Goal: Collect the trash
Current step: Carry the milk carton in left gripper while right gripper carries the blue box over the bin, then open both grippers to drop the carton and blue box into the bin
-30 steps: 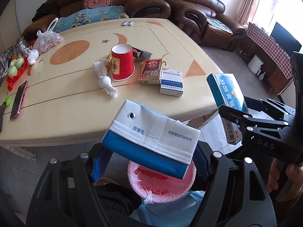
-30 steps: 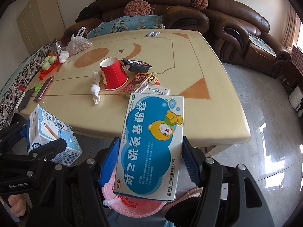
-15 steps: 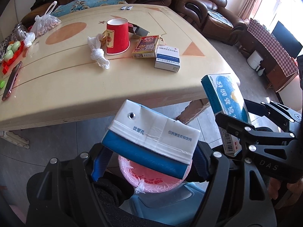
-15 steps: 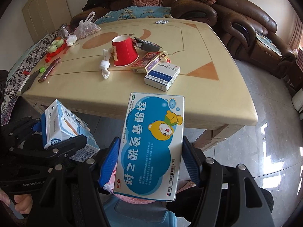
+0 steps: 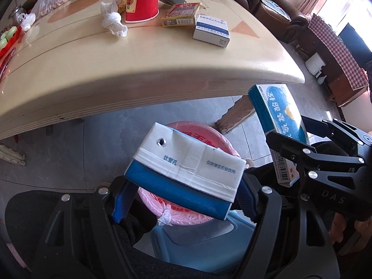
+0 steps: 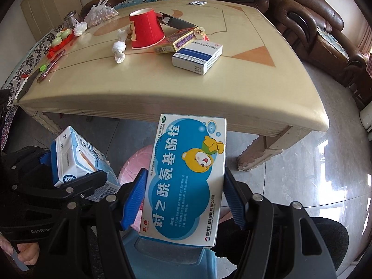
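My left gripper is shut on a blue and white milk carton, held over a bin lined with a pink bag. My right gripper is shut on a flat blue medicine box with a cartoon bear, also above the pink-lined bin. Each gripper shows in the other's view: the right one with its box, the left one with the carton. On the table lie a red paper cup, a crumpled tissue, a red and yellow box and a white and blue box.
The bin sits on a blue stool on the grey tile floor, just in front of the table's edge. A table leg stands to the right. Brown sofas line the far side. A phone, a bag of nuts and toys lie at the table's left end.
Both grippers have sunk below the table edge with their loads and tilted further down. The pink-lined bin now shows larger beneath them; the table has slid up in both views.
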The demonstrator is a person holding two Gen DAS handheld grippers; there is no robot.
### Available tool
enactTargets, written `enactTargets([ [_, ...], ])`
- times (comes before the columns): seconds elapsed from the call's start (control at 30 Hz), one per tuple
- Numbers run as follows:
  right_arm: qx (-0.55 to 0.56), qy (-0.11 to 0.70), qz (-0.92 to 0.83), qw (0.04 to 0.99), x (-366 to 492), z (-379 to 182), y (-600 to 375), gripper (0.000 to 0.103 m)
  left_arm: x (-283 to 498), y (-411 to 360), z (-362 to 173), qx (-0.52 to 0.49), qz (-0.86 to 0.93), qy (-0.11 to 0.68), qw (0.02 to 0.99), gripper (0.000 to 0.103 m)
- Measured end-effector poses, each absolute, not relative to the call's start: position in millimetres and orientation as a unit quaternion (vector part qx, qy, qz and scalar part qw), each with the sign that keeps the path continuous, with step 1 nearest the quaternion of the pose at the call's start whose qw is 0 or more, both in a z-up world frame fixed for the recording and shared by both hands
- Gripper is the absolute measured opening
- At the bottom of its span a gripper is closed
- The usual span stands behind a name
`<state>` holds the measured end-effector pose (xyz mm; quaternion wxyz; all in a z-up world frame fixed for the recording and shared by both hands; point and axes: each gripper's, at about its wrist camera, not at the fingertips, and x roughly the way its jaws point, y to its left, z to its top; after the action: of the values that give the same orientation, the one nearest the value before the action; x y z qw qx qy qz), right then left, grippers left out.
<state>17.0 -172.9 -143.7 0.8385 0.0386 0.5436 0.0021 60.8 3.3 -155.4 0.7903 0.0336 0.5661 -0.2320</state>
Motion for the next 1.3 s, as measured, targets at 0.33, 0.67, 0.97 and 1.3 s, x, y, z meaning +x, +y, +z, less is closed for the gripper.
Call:
enactTargets([
  [0.33,0.045,0.590,0.006,0.806,27,-200,-178,0.062,68,-7,-208,0.023,-0.228,0.616,0.754,0.073],
  [0.67,0.054,0.639,0.011,0.767,40,-264,-185,0.063,85,-7,-264,0.009,-0.214,0.674,0.706,0.073],
  [0.97,0.061,0.686,0.029,0.725,51,-323,-184,0.063,94,-7,-317,0.013,-0.187,0.723,0.665,0.073],
  [1.3,0.074,0.714,0.045,0.695,55,-359,-186,0.063,107,-7,-341,-0.009,-0.174,0.750,0.638,0.073],
])
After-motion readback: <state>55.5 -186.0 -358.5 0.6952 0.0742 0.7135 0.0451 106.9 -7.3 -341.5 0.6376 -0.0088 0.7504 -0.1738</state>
